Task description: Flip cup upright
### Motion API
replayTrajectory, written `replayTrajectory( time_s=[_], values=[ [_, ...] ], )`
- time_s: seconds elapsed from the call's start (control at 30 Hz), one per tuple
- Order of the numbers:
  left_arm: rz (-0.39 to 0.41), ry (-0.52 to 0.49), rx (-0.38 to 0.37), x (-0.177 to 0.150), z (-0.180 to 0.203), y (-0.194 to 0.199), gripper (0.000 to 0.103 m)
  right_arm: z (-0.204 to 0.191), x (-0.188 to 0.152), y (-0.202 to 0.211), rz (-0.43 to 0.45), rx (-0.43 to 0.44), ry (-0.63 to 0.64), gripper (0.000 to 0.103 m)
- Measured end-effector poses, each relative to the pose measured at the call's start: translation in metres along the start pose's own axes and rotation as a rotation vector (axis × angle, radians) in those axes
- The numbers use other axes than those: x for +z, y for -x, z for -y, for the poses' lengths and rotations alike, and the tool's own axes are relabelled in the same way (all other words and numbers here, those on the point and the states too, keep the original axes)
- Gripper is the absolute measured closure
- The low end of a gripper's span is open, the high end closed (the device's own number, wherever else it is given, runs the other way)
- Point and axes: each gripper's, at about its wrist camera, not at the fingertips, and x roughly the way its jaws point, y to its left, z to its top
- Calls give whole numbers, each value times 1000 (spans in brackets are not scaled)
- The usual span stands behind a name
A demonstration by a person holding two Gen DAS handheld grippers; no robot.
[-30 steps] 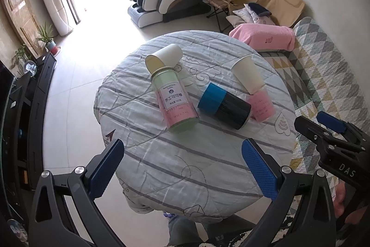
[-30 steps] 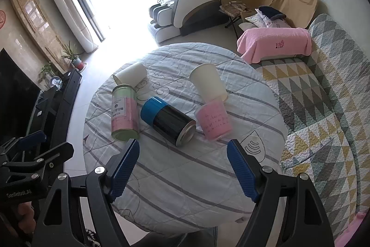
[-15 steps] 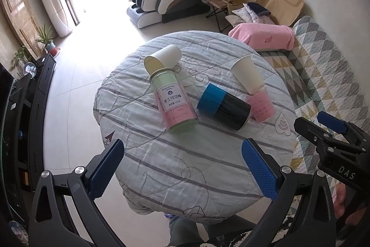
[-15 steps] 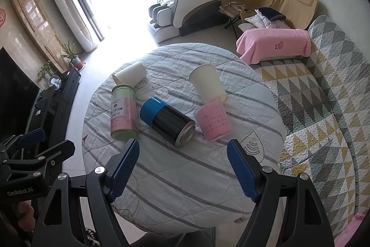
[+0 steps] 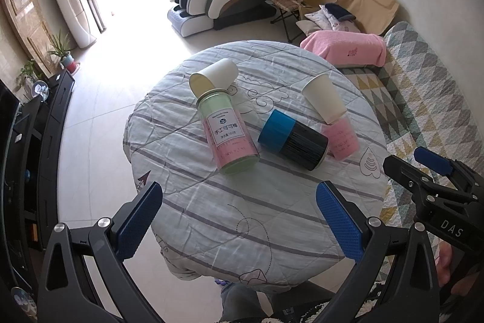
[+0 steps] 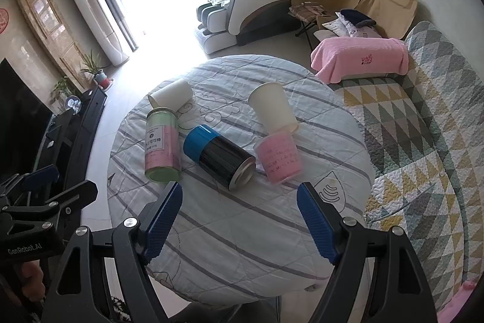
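On the round counter (image 5: 272, 217), covered with a striped cloth, lie five containers in all: two white paper cups, one pink cup and two cans. From left to right: a white cup (image 5: 214, 77) lies on its side at the far left, its mouth facing the near-left edge; a green-and-pink can (image 5: 227, 131) lies just in front of it, top end touching or almost touching the cup; a black can with a blue end (image 5: 292, 139) lies slantwise in the middle; then a second white cup (image 5: 324, 102) sits mouth down, leaning on the pink cup (image 5: 341, 136), which lies at the right beside the black can's metal end.

Compared with half a second ago, nothing on the counter has shifted; both views sit almost the same, the containers only slightly nearer.

The left gripper (image 5: 239, 212) hangs above the near edge with its blue pads wide apart and nothing between them. The right gripper (image 6: 239, 212) is likewise spread wide and holds nothing, its pads framing the black can and pink cup from the near side.

Bare cloth lies between the containers and the near rim. The left cup is close to the far-left rim, and the pink cup lies near the right rim.
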Motion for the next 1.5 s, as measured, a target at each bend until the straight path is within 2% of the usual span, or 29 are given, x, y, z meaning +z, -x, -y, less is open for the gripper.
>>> replayTrajectory(
  time_s=[0.37, 0.63, 0.77, 0.97, 1.17, 1.5],
  values=[
    [-8, 26, 21, -3, -5, -7, 0, -4, 8, -12, -12, 39, 34, 23],
    [-29, 56, 18, 2, -11, -14, 0, -13, 23, -40, -64, 102, 99, 24],
    [-54, 63, 18, 5, -13, -22, 0, -16, 30, -64, -123, 131, 135, 24],
    [-107, 113, 17, 9, -23, -40, 0, -21, 40, -98, -206, 126, 178, 24],
    [-169, 158, 20, 7, -31, -59, 0, -25, 44, -147, -331, 113, 234, 24],
    [-238, 219, 41, -5, -37, -78, 0, -37, 48, -200, -424, 99, 323, 23]
  ],
)
